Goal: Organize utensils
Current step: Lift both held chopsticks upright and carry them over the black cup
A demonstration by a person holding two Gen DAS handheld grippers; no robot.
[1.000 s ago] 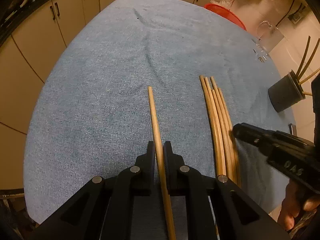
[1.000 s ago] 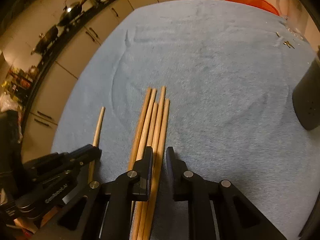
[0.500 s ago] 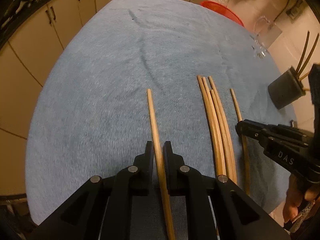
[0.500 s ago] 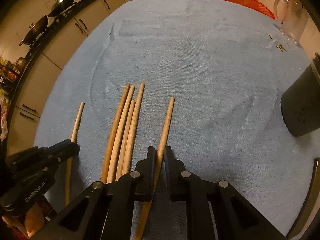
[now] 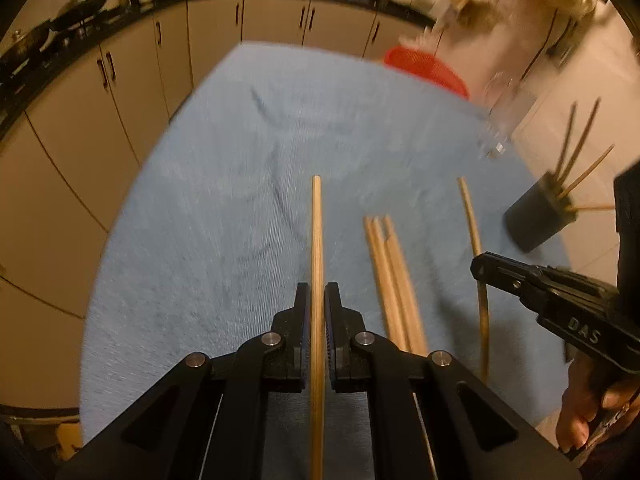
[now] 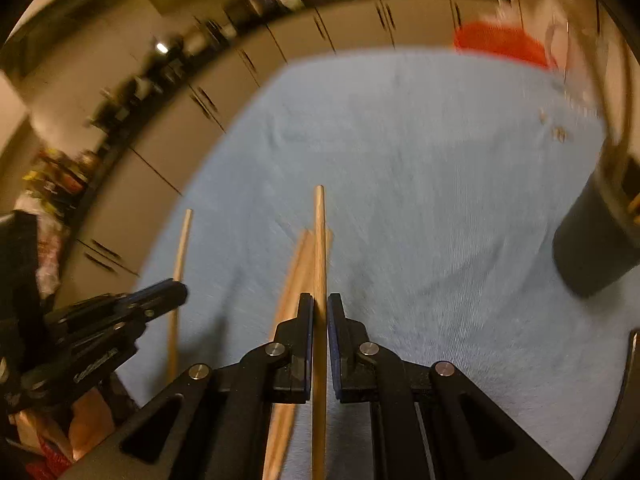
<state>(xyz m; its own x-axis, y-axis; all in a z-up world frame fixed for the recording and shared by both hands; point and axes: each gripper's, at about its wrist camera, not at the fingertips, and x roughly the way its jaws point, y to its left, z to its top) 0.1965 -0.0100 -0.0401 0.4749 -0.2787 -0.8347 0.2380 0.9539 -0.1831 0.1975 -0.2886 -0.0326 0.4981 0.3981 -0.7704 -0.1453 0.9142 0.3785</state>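
**Operator:** Report the scene from left to right, tools first.

**Inspector:** At far left, a run of cream cabinets (image 5: 132, 92) borders the blue cloth (image 5: 208, 240) that covers the table. The left gripper (image 5: 316, 304) is clamped on a single wooden chopstick (image 5: 316, 240). The stick runs straight between the two pads and projects forward past the fingertips, clear of the cloth.

**Operator:** What lies to the right of that tool?

**Inspector:** A bundle of loose chopsticks (image 5: 394, 288) lies flat on the cloth, the sticks touching one another. Beyond the bundle, the right gripper (image 6: 320, 312) is clamped on a second chopstick (image 6: 319, 248), which likewise projects forward between the pads. In the left wrist view this second stick appears just beside the black fingertip of that tool. A hand (image 5: 580, 412) grips the handle at the lower right edge.

**Operator:** Location of the receptacle?

**Inspector:** A dark cylindrical holder (image 5: 536, 220) stands on the cloth near its right edge, well apart from the loose bundle. Several chopsticks already stand inside it, leaning at different angles. In the right wrist view the holder is blurred and cut by the frame edge.

**Operator:** Anything at the far side?

**Inspector:** A red basket (image 5: 428, 68) sits at the far right corner of the table. A clear glass item near it is too blurred to identify.
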